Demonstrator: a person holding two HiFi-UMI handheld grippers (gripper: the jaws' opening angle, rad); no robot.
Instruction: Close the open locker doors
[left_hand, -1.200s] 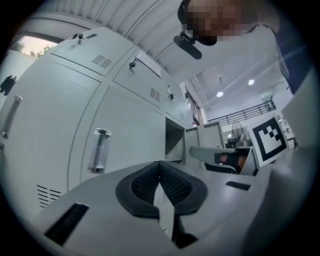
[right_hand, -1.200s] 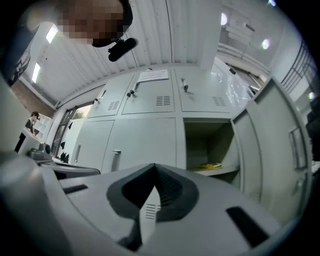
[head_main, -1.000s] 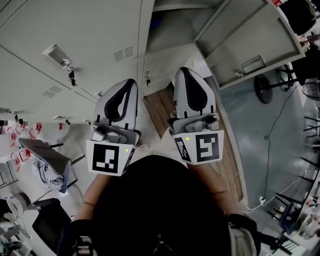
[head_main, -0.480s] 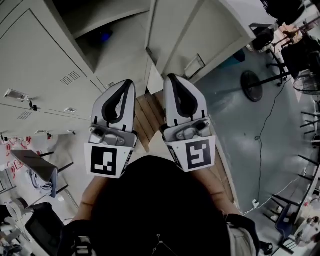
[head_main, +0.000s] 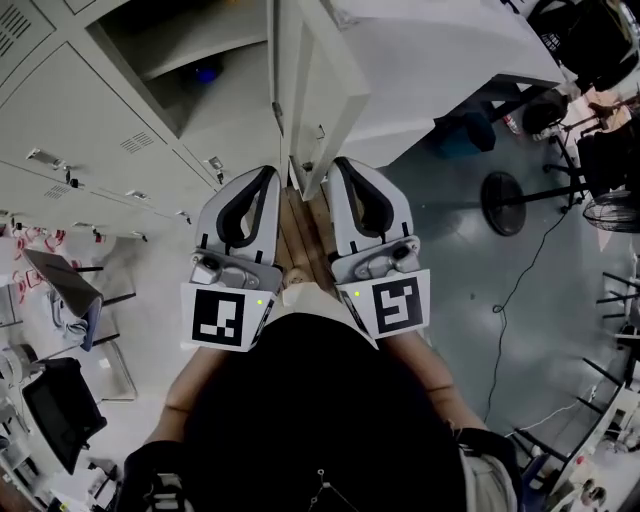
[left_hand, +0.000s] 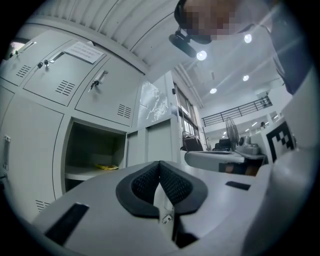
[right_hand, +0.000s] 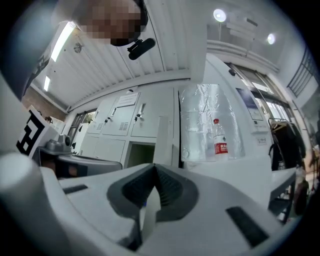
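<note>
At the left of the head view stands the bank of grey lockers, with one open compartment among the closed ones and one blue thing inside it. The left gripper view shows three closed vented doors above that compartment and one yellow thing on its shelf. The left gripper has its two jaws pressed together, nothing between them. Just right of it hangs the one open locker door, seen edge-on, its lower corner between the two grippers. The right gripper is likewise pressed together and empty. Its own view shows one red-labelled bottle on a white unit. Farther right stands one pedestal fan.
</note>
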